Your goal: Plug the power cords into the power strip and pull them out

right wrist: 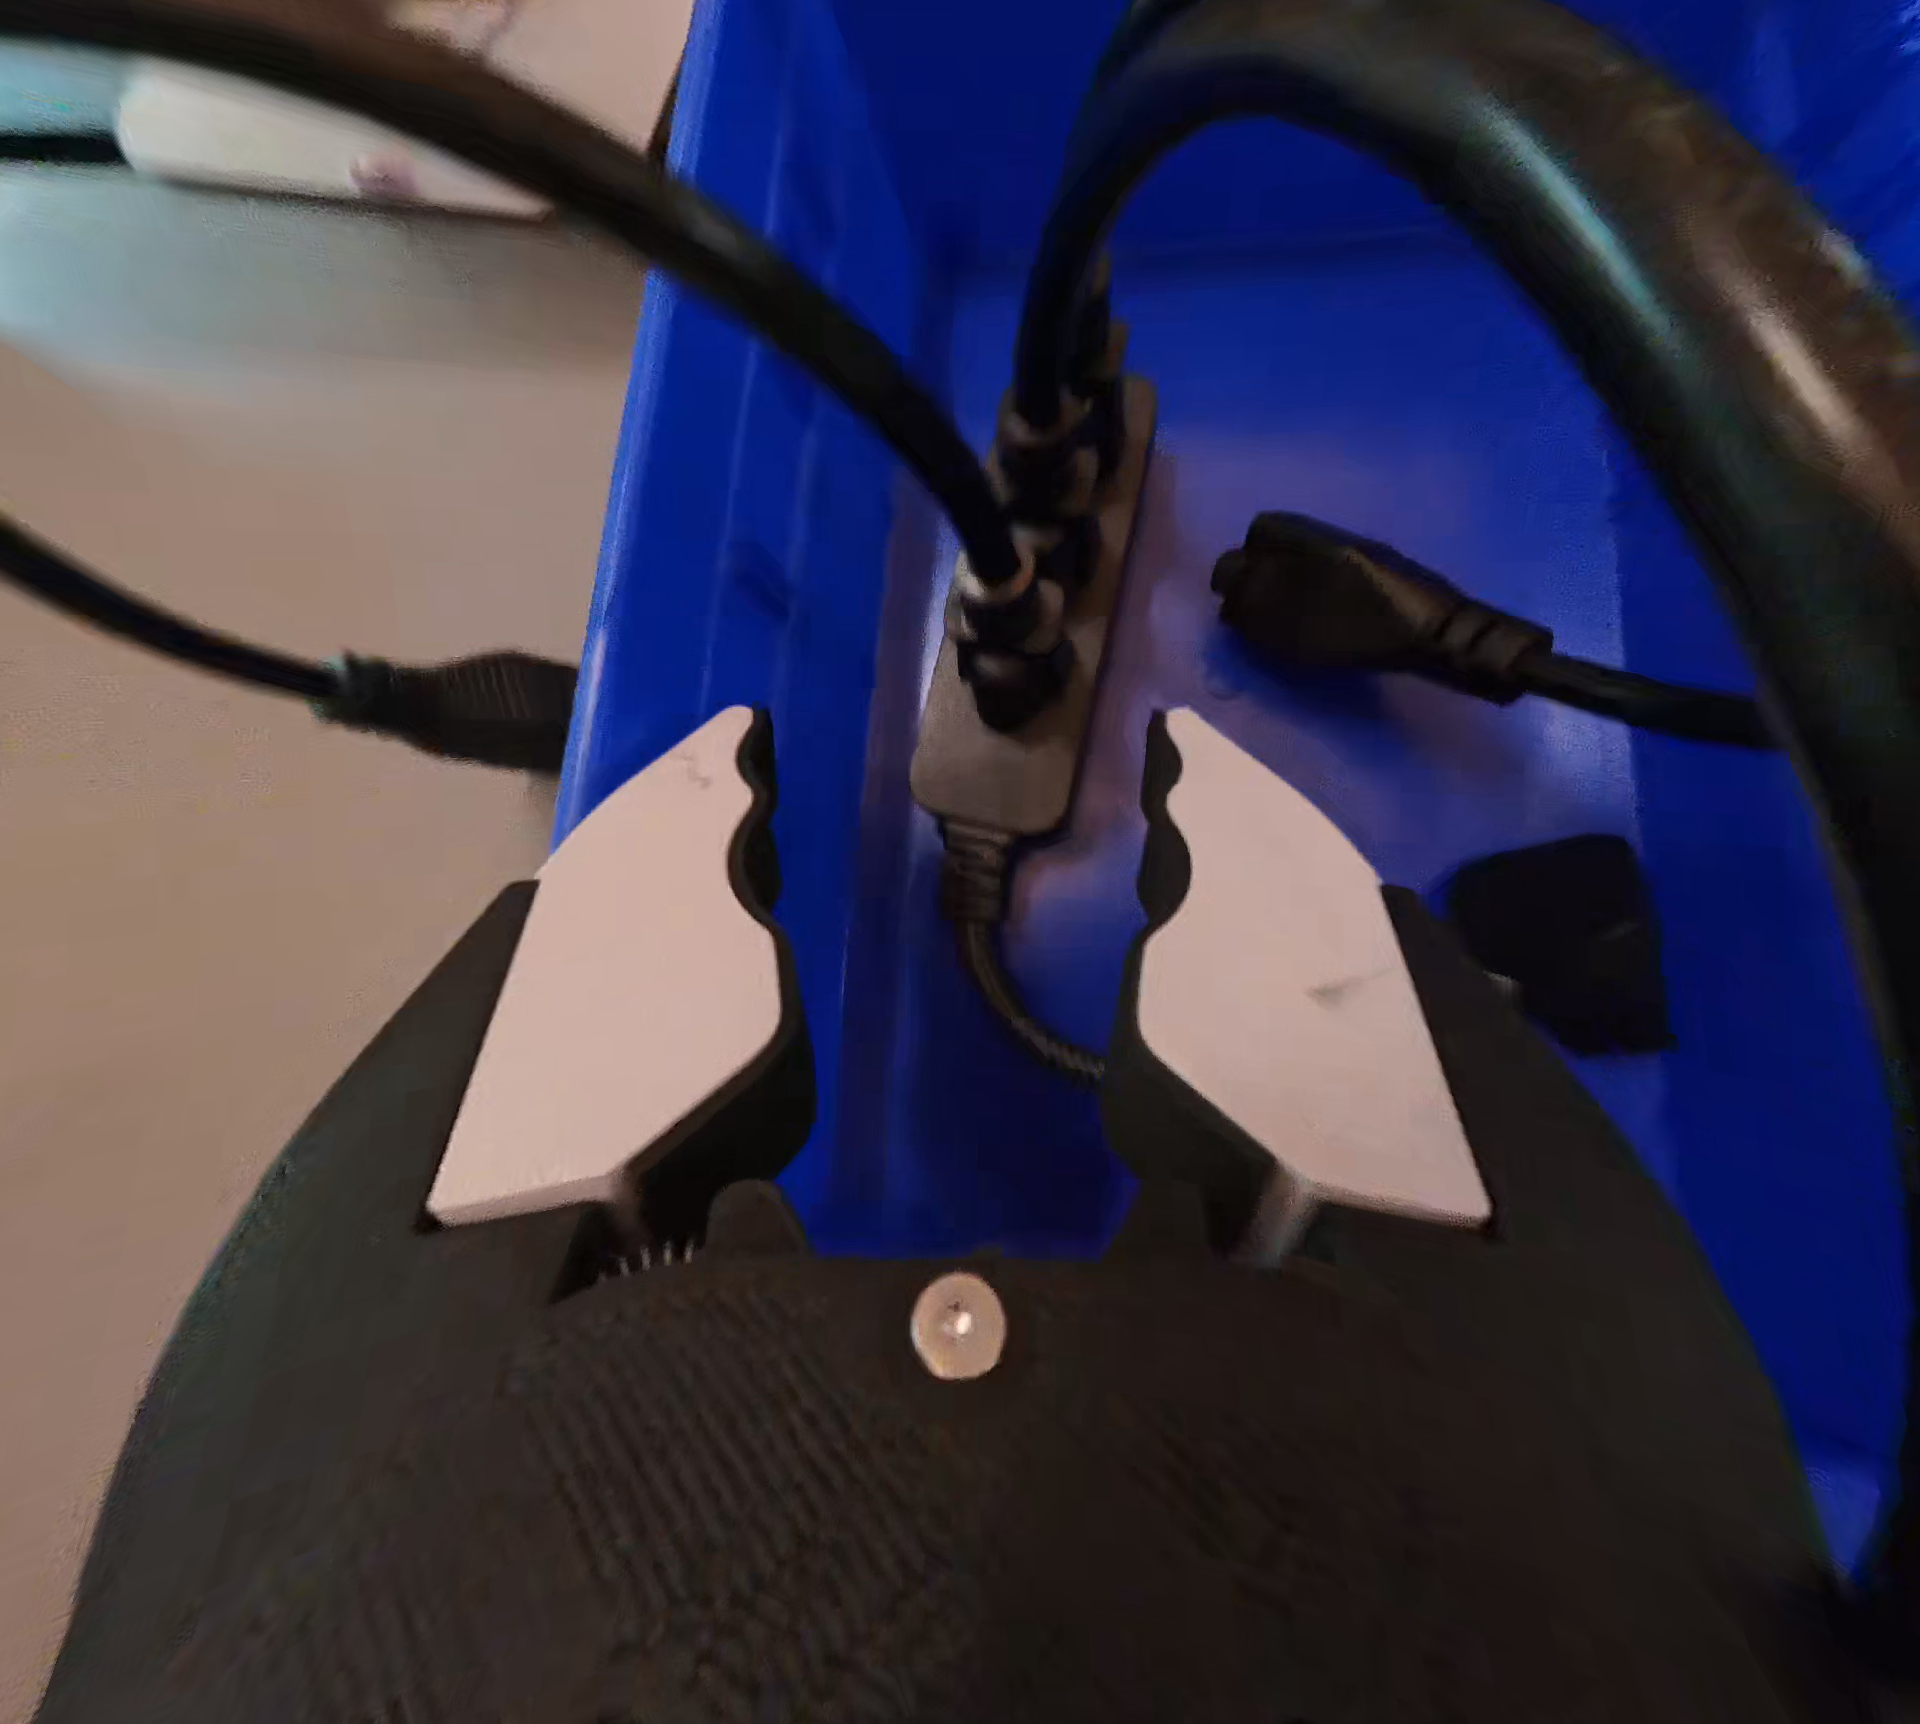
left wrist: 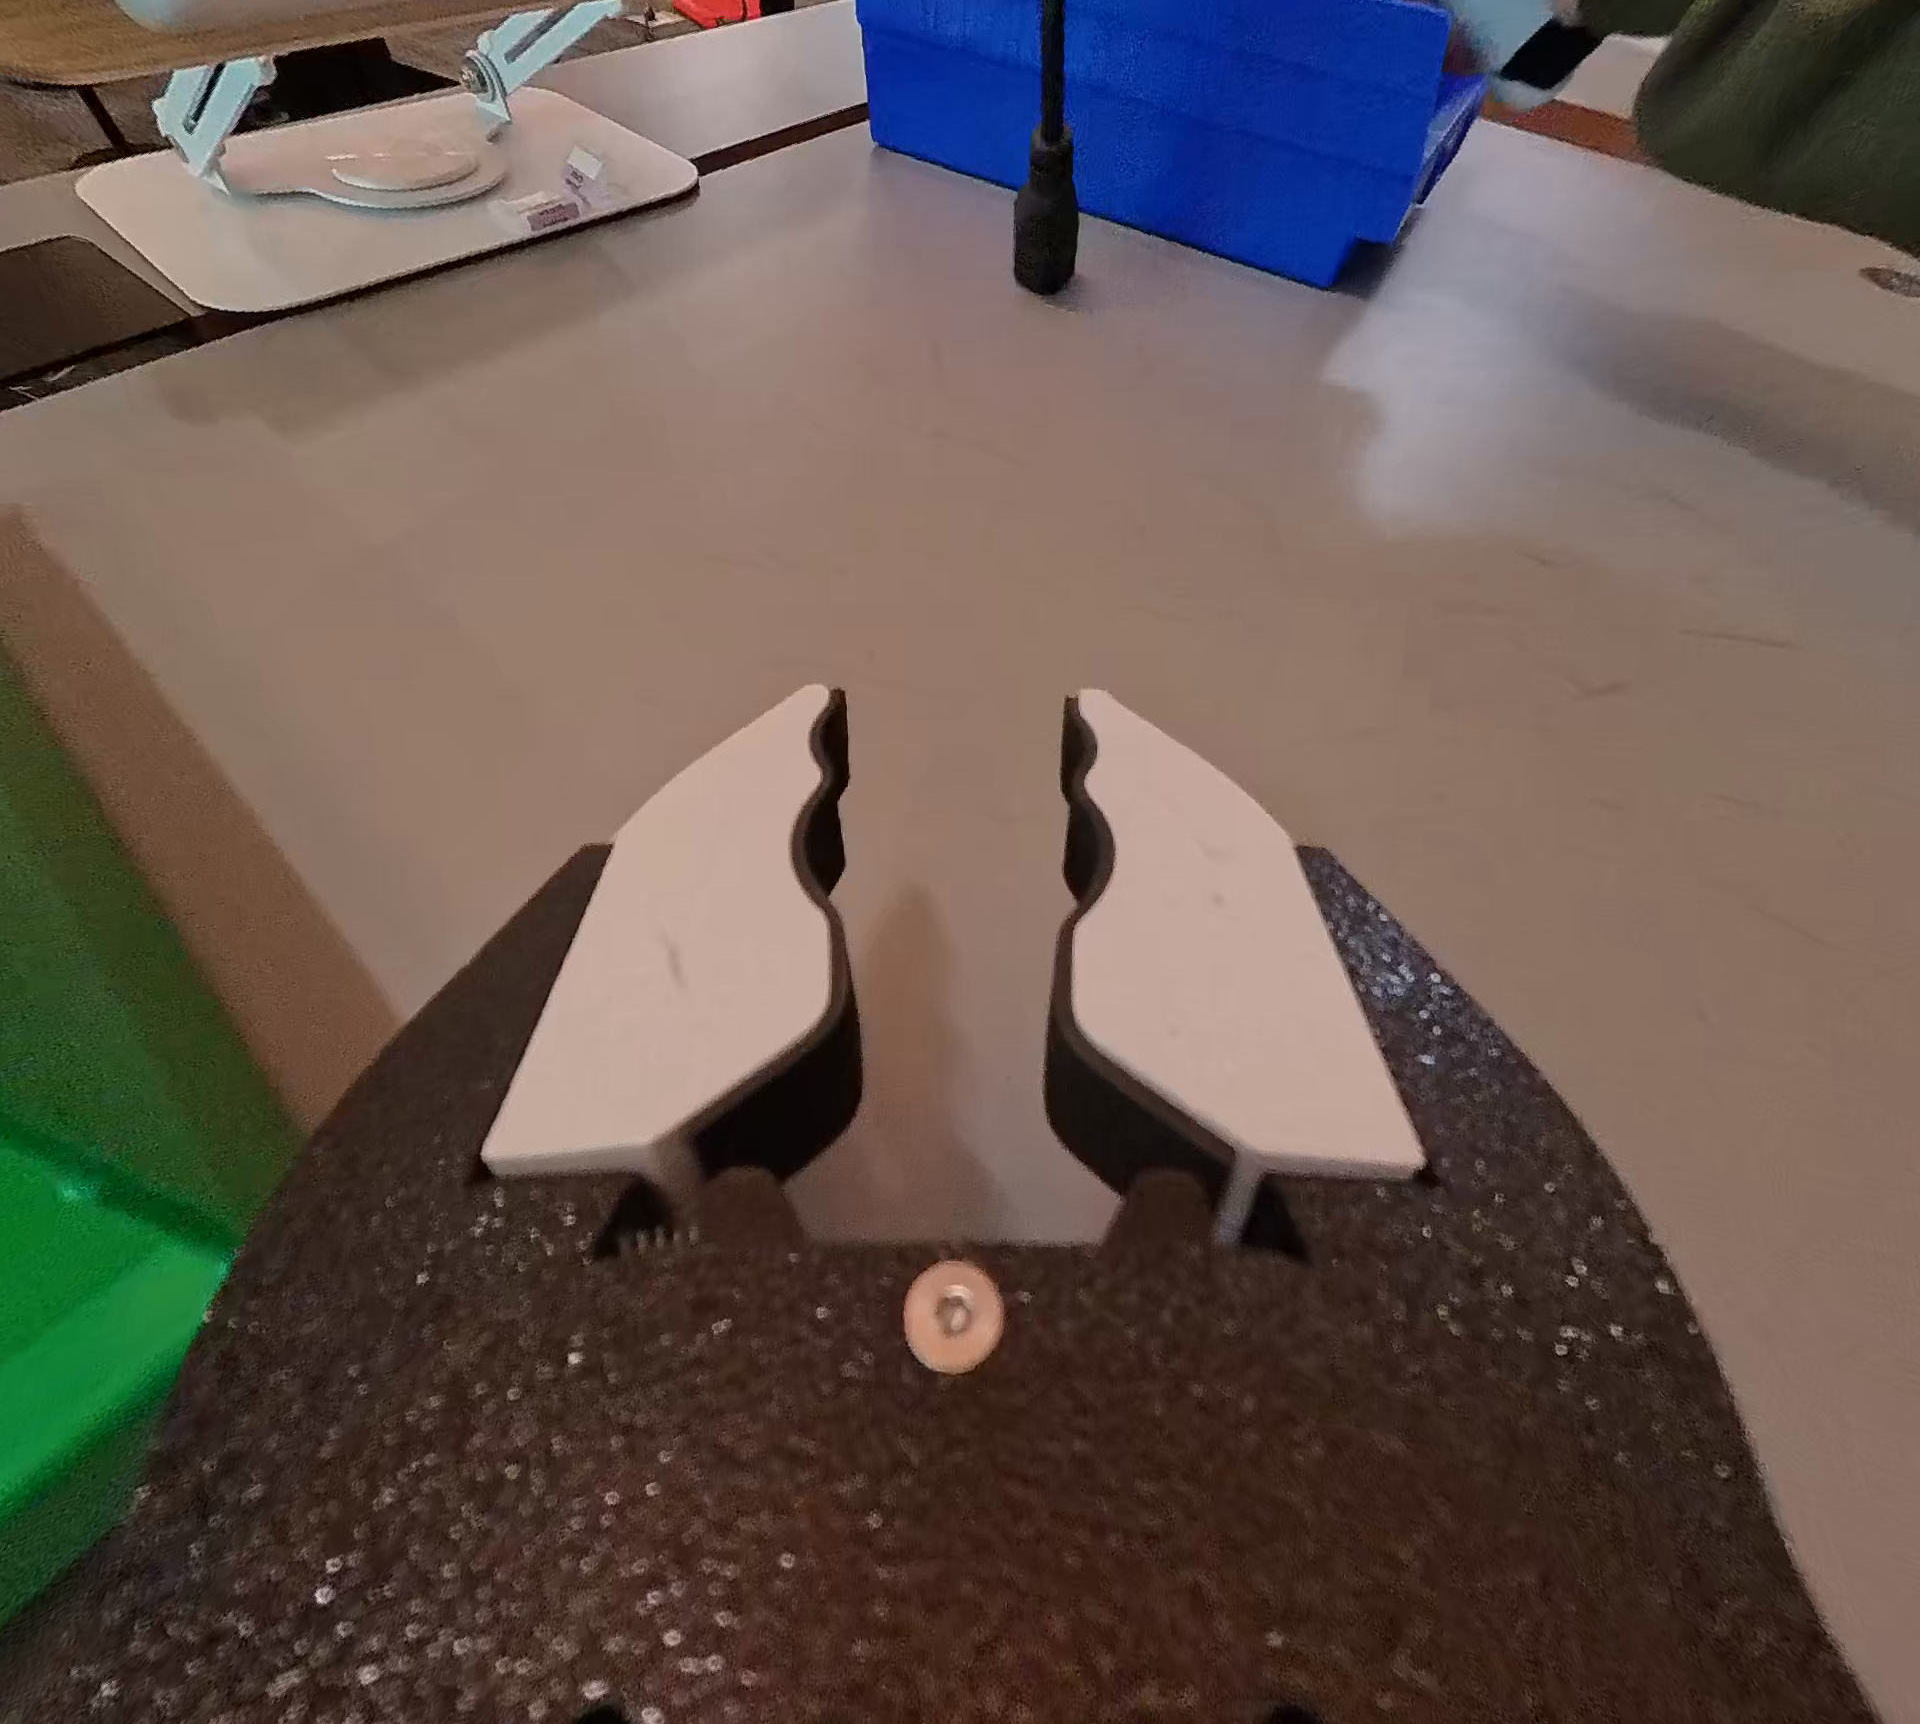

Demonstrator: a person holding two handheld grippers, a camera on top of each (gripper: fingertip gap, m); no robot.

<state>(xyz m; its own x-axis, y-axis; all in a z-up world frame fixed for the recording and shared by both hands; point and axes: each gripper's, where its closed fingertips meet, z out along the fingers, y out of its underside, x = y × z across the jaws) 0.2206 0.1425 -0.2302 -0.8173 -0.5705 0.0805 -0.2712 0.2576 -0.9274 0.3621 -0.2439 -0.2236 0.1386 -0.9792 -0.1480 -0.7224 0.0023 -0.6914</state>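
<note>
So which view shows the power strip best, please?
The right wrist view. There the power strip lies inside the blue bin, straight ahead of the open right hand-held gripper, with several black cords plugged into it. In the left wrist view the bin wall hides the strip; only cords rising from the bin show.

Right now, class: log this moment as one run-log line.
left tongs: open, over table | right tongs: open, over power strip in blue bin | cords: plugged

The left tool (left wrist: 954,713) has pale grey wavy-edged fingers (left wrist: 686,947) on a speckled black body, a silver screw (left wrist: 953,1316) behind them. The right tool (right wrist: 956,729) matches. A dark green sleeve (left wrist: 1766,12).
</note>
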